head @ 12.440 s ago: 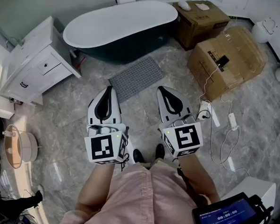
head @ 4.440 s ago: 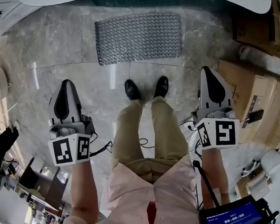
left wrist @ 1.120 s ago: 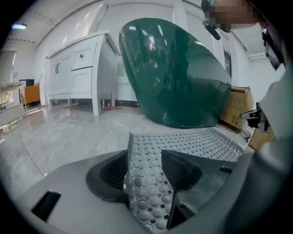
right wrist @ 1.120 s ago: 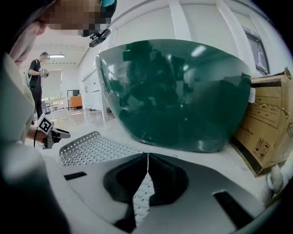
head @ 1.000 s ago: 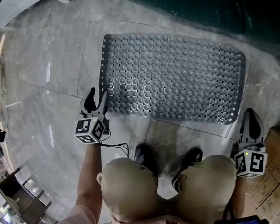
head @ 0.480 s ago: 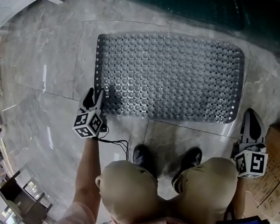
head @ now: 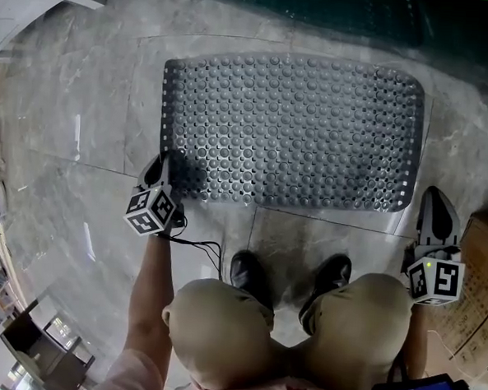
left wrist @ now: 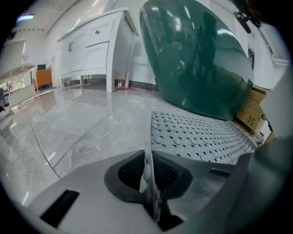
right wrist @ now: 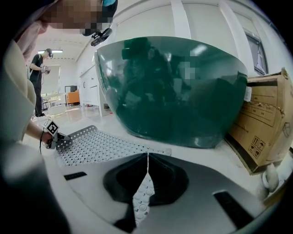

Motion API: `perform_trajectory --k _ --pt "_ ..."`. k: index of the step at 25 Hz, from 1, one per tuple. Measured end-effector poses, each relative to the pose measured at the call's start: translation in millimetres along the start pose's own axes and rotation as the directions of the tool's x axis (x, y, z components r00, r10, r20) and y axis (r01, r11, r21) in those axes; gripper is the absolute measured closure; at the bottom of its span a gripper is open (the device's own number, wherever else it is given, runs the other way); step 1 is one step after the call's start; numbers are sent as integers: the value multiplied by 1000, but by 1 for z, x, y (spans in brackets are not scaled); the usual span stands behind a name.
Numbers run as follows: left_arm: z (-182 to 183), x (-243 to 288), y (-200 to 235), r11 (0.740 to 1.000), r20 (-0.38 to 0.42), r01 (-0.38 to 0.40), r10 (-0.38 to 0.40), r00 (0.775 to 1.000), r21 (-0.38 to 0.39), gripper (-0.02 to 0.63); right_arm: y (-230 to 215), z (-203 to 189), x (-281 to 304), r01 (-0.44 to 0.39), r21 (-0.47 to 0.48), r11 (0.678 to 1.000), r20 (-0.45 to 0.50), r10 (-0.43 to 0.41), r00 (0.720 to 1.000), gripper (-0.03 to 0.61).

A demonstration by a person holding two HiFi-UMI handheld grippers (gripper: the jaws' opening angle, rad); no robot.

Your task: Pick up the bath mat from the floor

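Here the bath mat (head: 289, 131) lies on the floor beside the green bathtub (left wrist: 197, 59), its long axis running along the tub. The left gripper (head: 167, 165), whose jaws have just been closing, and the right gripper (head: 435, 203) each pinch a mat corner on the side away from the tub. The cardboard box (right wrist: 265, 123) carries print too small to read.

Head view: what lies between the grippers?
Head view: near edge of the grey studded rubber bath mat and bare marble floor. The left gripper has just closed on one corner; the right gripper clamps the other.
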State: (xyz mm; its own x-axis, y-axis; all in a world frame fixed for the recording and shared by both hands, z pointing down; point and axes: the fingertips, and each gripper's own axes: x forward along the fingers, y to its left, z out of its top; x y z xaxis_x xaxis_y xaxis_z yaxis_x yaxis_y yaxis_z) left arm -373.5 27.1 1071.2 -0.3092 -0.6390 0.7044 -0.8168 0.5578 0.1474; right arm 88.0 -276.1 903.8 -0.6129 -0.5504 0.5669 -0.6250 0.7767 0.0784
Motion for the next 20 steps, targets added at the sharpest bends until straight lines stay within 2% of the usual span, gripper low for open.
perform_trajectory --k 4,8,13,16,20 --pt "-4 1 -7 999 -17 17 -16 1000 27 574 -6 -15 3 22 25 999 -10 -21 1000 560" --pt "1 -5 8 999 -19 -21 22 1000 46 575 0 -36 30 3 61 998 -25 -2 1000 560" --pt "-2 5 -9 998 -13 -5 6 1000 62 575 -31 -62 31 37 64 997 -65 -33 997 558" --pt "-2 4 -8 997 -22 -17 19 1000 81 575 -40 -75 35 57 98 994 -71 -50 996 557" --pt "1 0 -9 997 -16 -11 12 1000 77 575 -44 -94 43 54 158 986 -82 -41 996 458"
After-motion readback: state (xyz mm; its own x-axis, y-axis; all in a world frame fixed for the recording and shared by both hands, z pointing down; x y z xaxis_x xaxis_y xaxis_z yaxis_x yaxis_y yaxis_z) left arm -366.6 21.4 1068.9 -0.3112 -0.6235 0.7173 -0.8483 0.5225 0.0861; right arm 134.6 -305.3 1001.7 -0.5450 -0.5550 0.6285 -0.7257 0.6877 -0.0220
